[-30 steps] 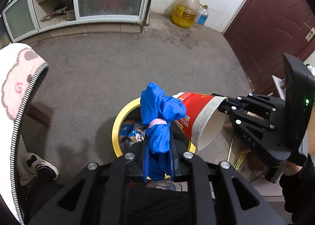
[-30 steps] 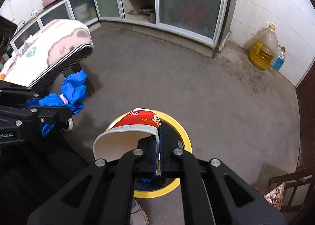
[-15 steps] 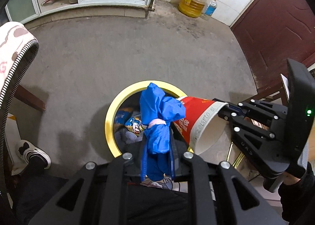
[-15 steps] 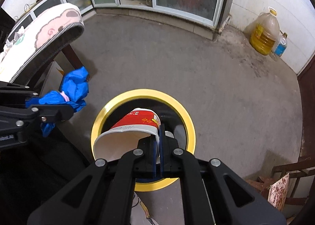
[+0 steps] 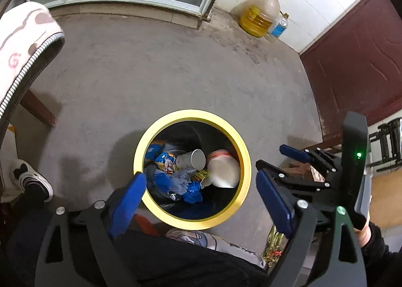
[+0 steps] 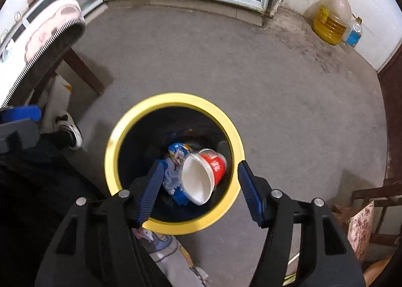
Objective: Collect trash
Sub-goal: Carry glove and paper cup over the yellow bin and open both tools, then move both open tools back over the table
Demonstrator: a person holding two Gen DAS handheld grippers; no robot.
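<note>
red cup [image 6: 213, 165] on side, mouth toward camera

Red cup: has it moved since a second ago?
Yes. The red cup has dropped from the right gripper, whose jaws just opened, into the yellow-rimmed bin.

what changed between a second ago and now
Both tongs have just opened and let go: the left tongs dropped the blue bag and the right tongs the red paper bowl into the yellow-rimmed bin. Both now stand open above it. The bin and oil jug stayed put.
</note>
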